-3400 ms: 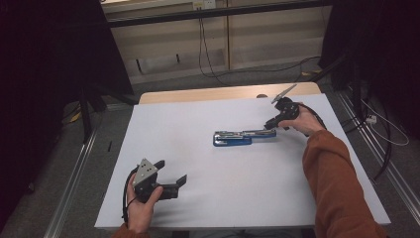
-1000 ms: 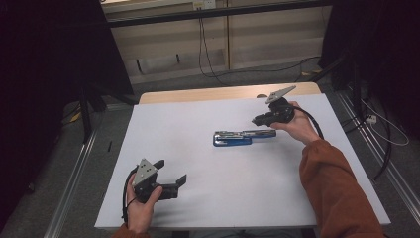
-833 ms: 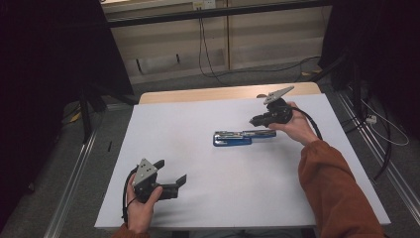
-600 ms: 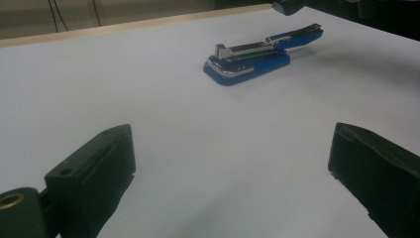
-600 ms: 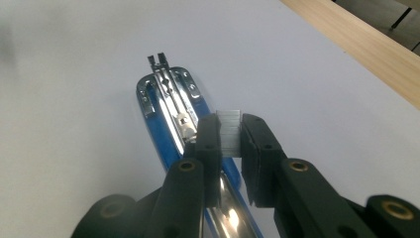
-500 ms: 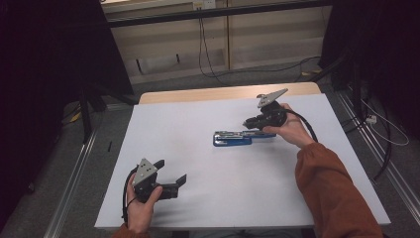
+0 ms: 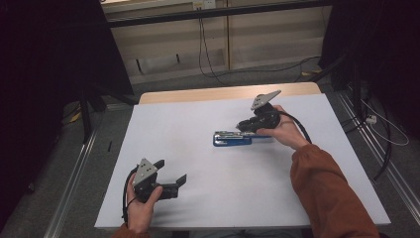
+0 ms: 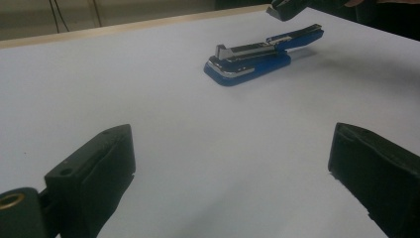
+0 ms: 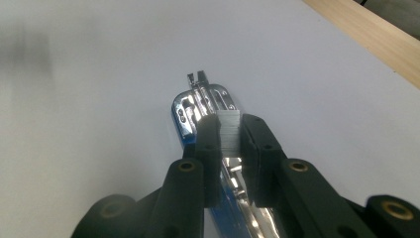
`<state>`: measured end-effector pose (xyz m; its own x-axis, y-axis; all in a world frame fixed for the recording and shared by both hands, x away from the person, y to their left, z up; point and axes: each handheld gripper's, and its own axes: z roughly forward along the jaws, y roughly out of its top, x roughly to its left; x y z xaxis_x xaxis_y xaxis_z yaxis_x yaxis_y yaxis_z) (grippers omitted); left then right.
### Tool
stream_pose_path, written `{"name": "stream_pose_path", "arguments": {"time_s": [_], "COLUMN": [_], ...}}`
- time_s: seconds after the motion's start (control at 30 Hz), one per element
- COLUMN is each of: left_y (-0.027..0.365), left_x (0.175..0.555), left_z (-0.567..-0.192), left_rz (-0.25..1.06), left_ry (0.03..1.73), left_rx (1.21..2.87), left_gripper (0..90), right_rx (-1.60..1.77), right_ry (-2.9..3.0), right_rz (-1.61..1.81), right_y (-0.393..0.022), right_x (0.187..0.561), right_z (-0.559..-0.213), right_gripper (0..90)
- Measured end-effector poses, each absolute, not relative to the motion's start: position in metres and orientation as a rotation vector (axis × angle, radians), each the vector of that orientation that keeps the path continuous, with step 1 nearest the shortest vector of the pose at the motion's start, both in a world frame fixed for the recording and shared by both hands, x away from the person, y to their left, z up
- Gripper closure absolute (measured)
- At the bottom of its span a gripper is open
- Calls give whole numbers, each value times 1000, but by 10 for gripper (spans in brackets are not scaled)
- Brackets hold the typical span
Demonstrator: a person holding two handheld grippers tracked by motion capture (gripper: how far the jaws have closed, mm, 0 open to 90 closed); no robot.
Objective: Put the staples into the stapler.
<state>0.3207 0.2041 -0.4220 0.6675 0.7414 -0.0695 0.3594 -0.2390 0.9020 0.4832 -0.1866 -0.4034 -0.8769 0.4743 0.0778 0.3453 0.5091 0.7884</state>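
While hidden from above, staple strip [image 9: 229,130] between right hand-held gripper [image 9: 230,131] jaws.

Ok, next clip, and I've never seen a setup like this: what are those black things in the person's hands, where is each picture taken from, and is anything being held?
No robot here: a person sits at a table covered by a white sheet and holds a hand-operated claw in each hand. The high view looks down from above the person's side. The other two pictures come from small cameras riding on the claws, each looking along its own two black jaws.

On the sheet lies a blue stapler, opened up, with its metal staple channel showing.

The left claw rests near the table's front edge, its jaws wide apart with nothing between them; its view sees the stapler from afar. The right claw is above the stapler and pinches a silver strip of staples between its jaws, apparently to load it, though that is a guess.
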Motion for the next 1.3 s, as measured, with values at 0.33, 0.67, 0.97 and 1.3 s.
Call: {"name": "stream_pose_path", "arguments": {"time_s": [0.33,0.67,0.97,1.3], "left_y": [204,203,204,203], "left_x": [321,321,320,320], "left_z": [-422,-423,-422,-422], "left_rz": [452,448,453,446], "left_ry": [868,862,856,855], "left_rx": [1847,1851,1851,1846], "left_gripper": [44,44,44,44], "right_rx": [652,663,598,596], "right_ry": [2631,2658,2719,2771], "right_rz": [1305,1318,1277,1220], "right_y": [-165,-156,-138,-127], "right_x": [485,493,500,514], "right_z": [-401,-403,-404,-406], "right_gripper": [792,792,792,792]}}
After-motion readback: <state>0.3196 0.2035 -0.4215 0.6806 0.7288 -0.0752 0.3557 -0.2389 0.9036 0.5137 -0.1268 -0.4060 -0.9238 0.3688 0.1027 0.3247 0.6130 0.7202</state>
